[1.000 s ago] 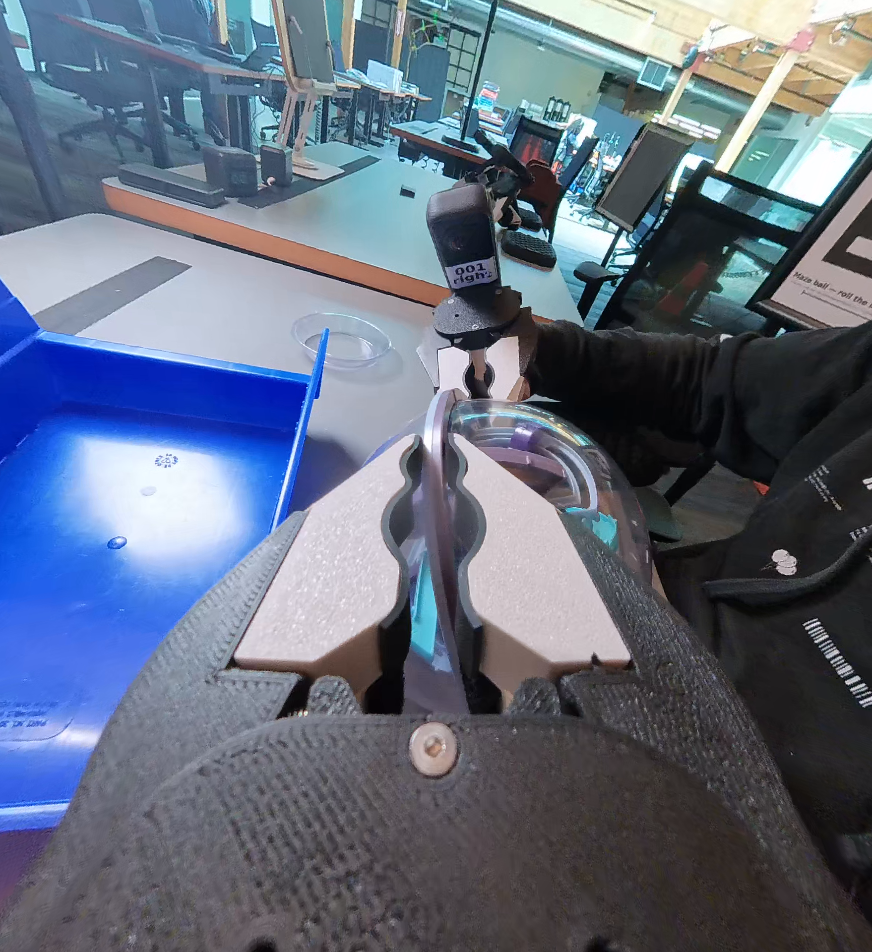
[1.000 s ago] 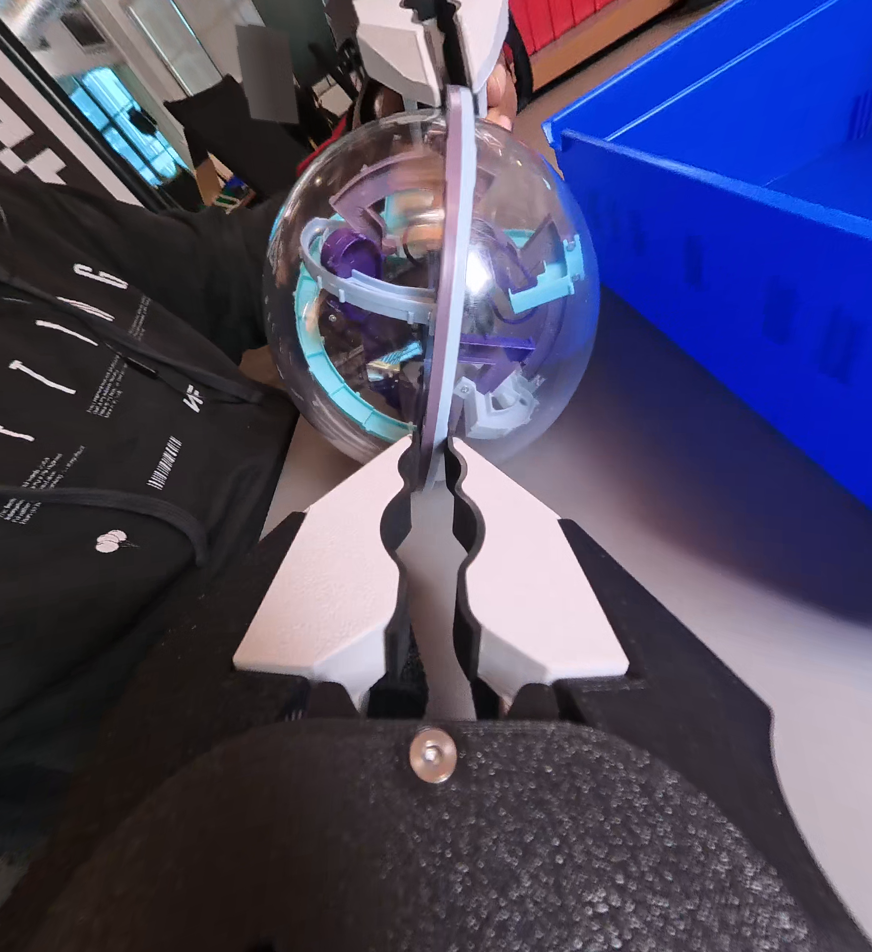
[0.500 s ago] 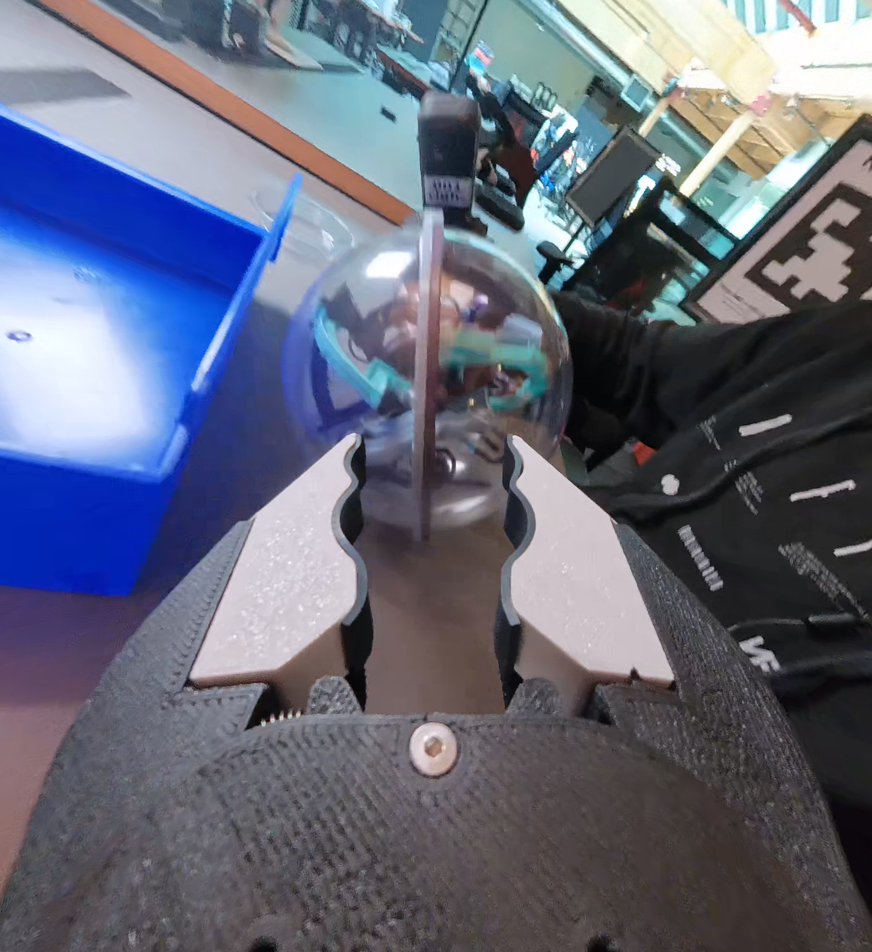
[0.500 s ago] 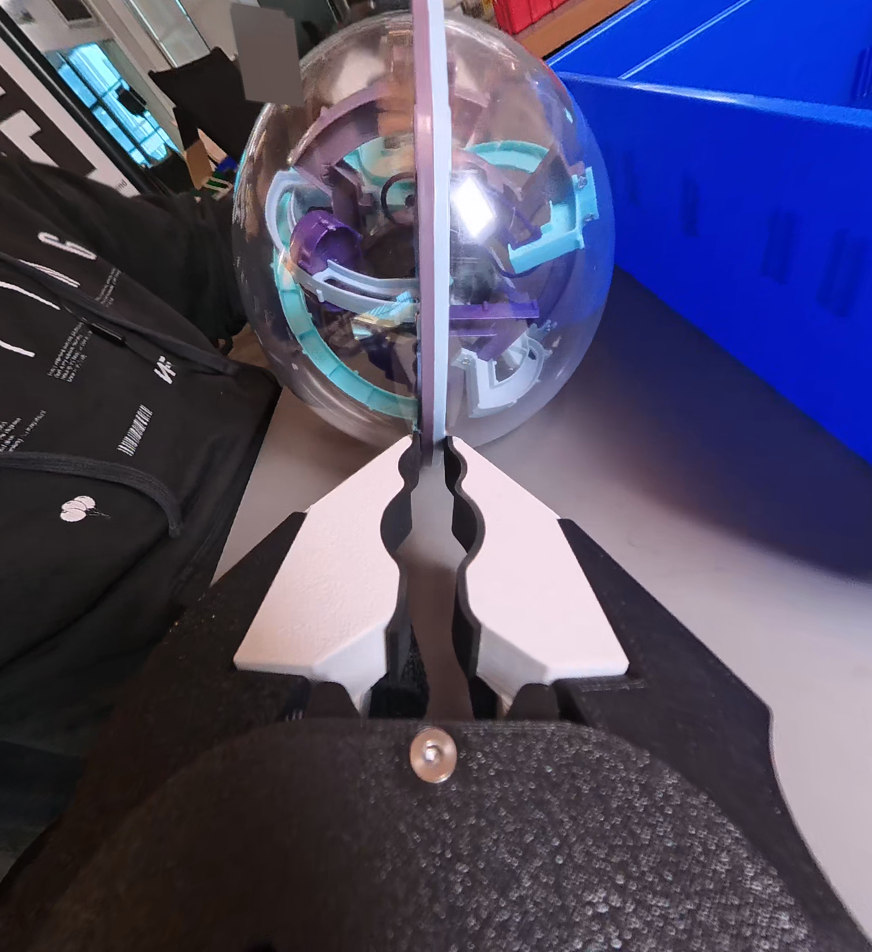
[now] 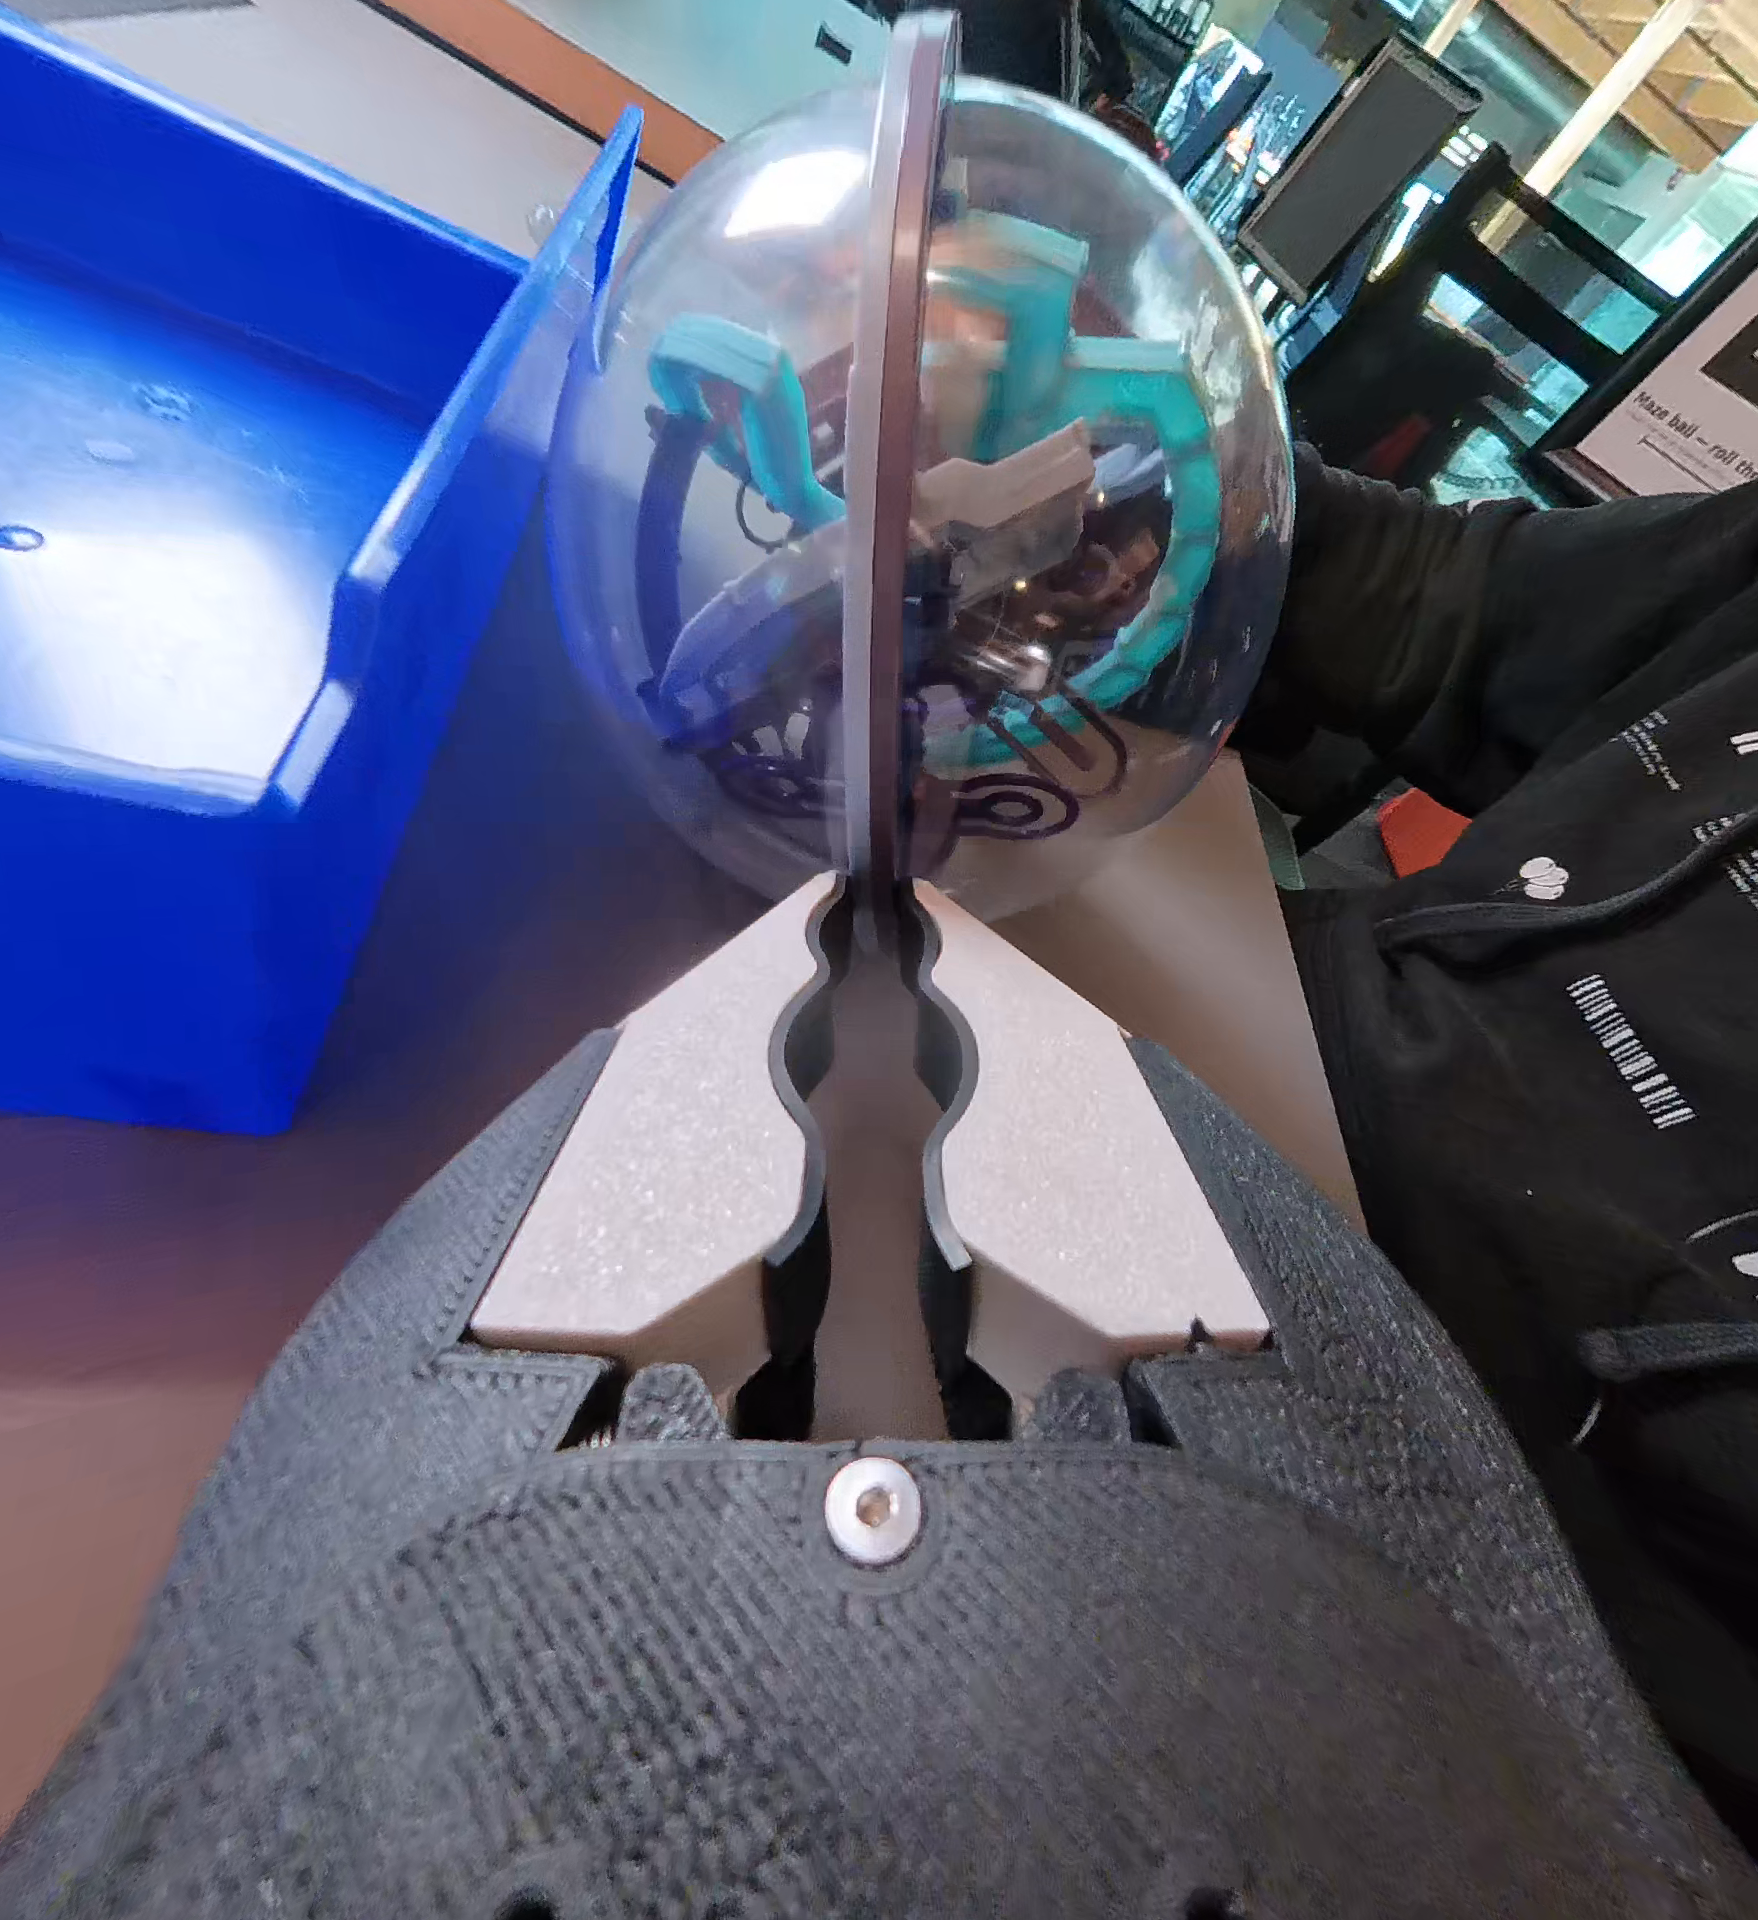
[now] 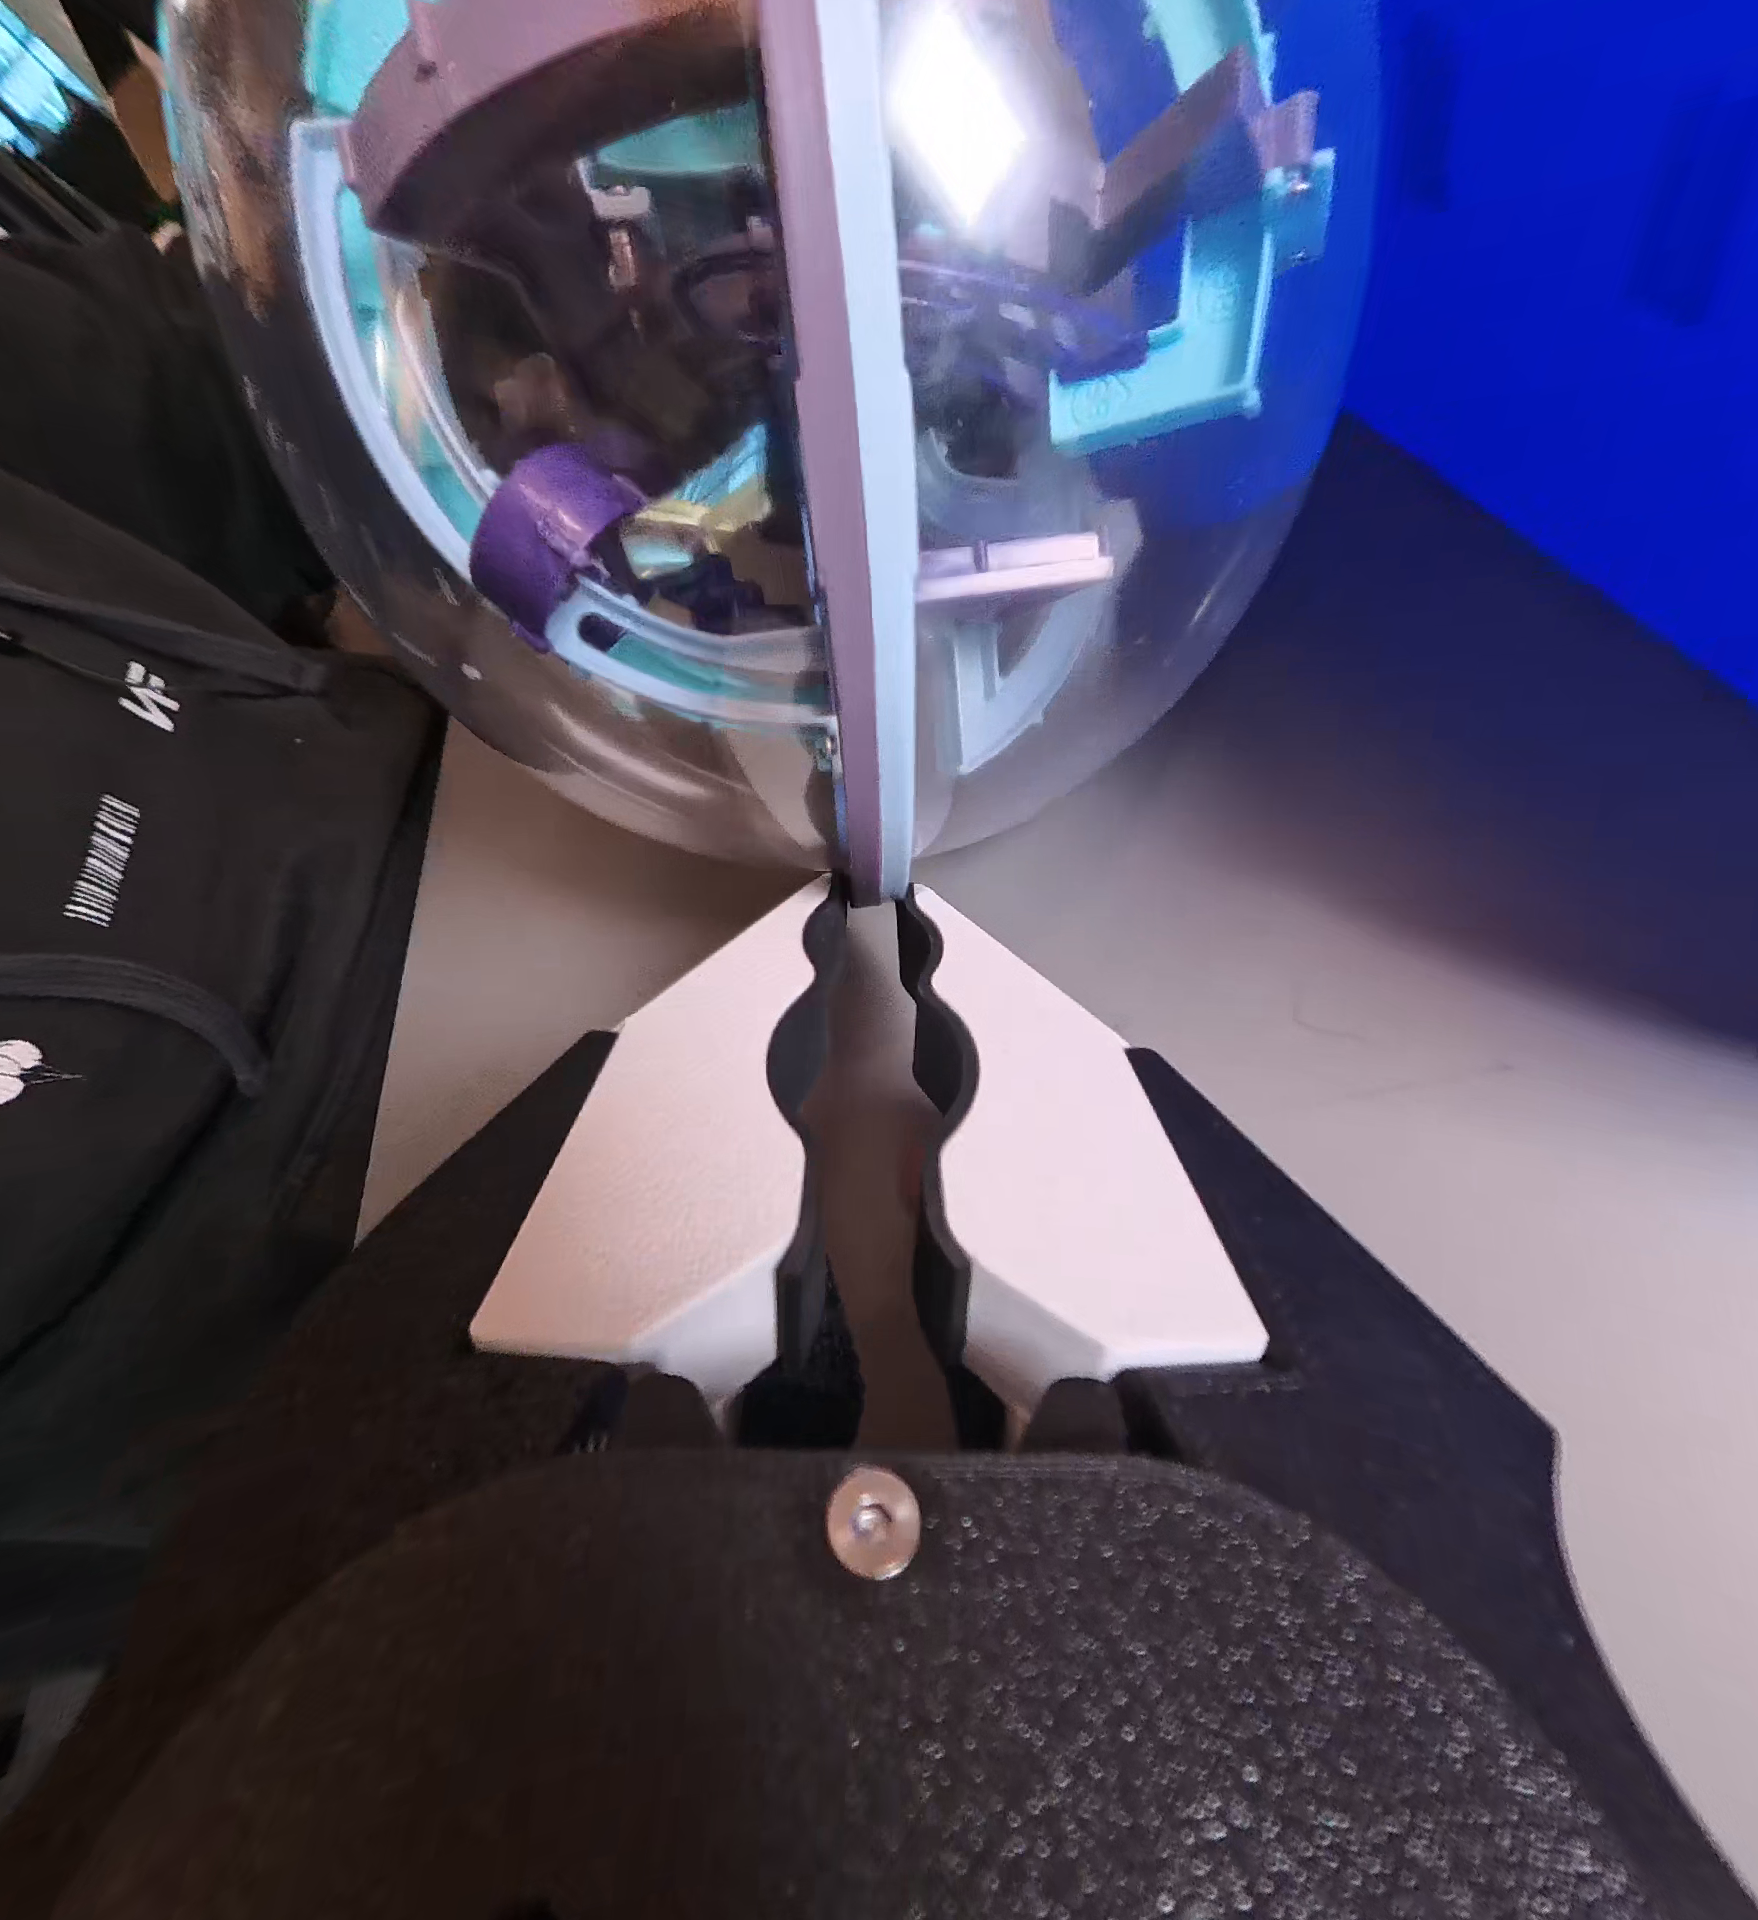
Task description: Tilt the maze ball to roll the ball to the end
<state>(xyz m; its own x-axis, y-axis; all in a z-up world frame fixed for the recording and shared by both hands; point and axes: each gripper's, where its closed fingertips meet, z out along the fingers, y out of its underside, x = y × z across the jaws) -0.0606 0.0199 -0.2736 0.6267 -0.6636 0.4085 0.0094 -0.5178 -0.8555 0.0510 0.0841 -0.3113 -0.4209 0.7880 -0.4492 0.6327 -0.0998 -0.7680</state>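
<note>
Left hand-held gripper [image 5: 870, 899] and right hand-held gripper [image 6: 867, 896] were each closed tight on the maze ball [image 5: 916, 488] seam ring, ball held over the table [image 6: 1270, 1091] beside the blue bin [image 5: 179, 520]. Ball top was cropped in the right view; inner ball couldn't be made out.

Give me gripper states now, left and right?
Left gripper: shut on the maze ball's rim.
Right gripper: shut on the maze ball's rim too.
</note>
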